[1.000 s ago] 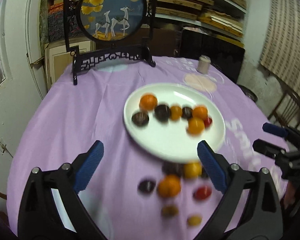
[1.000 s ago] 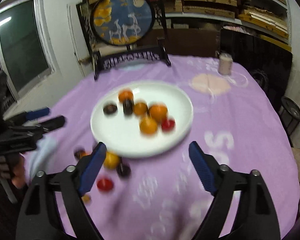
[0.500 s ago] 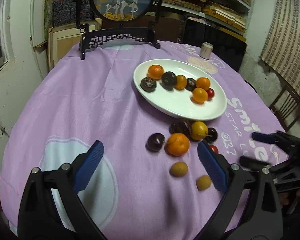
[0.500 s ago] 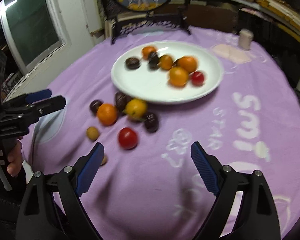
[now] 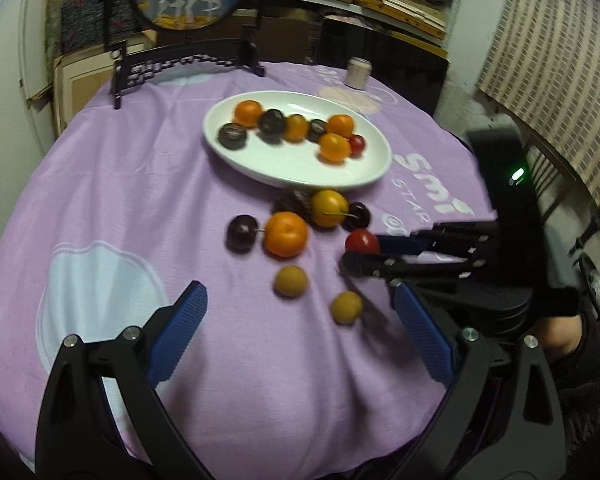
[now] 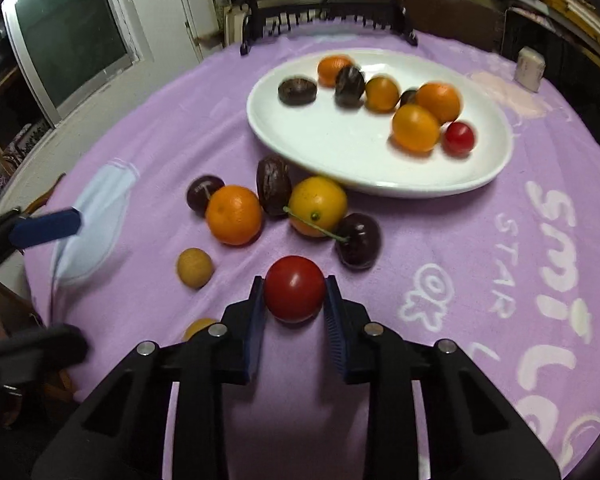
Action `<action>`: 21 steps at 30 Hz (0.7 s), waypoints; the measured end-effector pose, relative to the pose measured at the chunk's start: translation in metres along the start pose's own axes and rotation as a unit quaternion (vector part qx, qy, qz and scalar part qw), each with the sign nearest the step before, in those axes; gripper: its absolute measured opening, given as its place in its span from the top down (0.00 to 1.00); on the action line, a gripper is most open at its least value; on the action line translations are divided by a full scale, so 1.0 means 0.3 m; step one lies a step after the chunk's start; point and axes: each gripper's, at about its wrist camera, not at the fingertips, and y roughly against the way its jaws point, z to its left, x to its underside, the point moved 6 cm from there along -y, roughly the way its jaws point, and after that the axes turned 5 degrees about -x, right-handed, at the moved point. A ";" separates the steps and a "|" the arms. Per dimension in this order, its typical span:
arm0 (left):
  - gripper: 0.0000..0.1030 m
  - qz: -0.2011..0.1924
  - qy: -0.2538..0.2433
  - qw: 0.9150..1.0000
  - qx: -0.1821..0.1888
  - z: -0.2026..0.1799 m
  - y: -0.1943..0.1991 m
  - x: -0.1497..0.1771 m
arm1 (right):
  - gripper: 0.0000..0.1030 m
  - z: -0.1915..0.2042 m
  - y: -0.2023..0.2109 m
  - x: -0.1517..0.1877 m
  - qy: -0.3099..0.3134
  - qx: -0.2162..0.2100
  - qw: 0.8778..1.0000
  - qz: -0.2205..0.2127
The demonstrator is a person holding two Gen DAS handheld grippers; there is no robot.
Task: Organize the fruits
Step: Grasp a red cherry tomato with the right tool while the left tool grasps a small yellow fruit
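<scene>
Red tomato (image 6: 294,288) between right gripper (image 6: 294,300) pads

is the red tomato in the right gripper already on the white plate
No, the red tomato sits between the right gripper fingers over the purple cloth, short of the white plate.

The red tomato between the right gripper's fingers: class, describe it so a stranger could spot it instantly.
Start at the oval white plate on the purple tablecloth, then move to the loose fruit in front of it. Nearest the camera, the small round red tomato sits clamped in the right gripper, the only red fruit off the plate.
</scene>
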 end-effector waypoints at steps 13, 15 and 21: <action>0.41 0.078 -0.064 0.995 0.008 -0.180 -0.151 0.044 | 0.71 -0.241 0.243 0.141 -0.098 0.034 0.993 -0.063; 0.48 0.096 -0.062 0.993 0.000 -0.179 -0.186 0.055 | 0.71 -0.247 0.250 0.153 -0.102 0.029 0.992 -0.065; 0.67 0.104 -0.062 0.992 -0.031 -0.163 -0.223 0.066 | 0.71 -0.246 0.256 0.156 -0.104 0.016 0.992 -0.069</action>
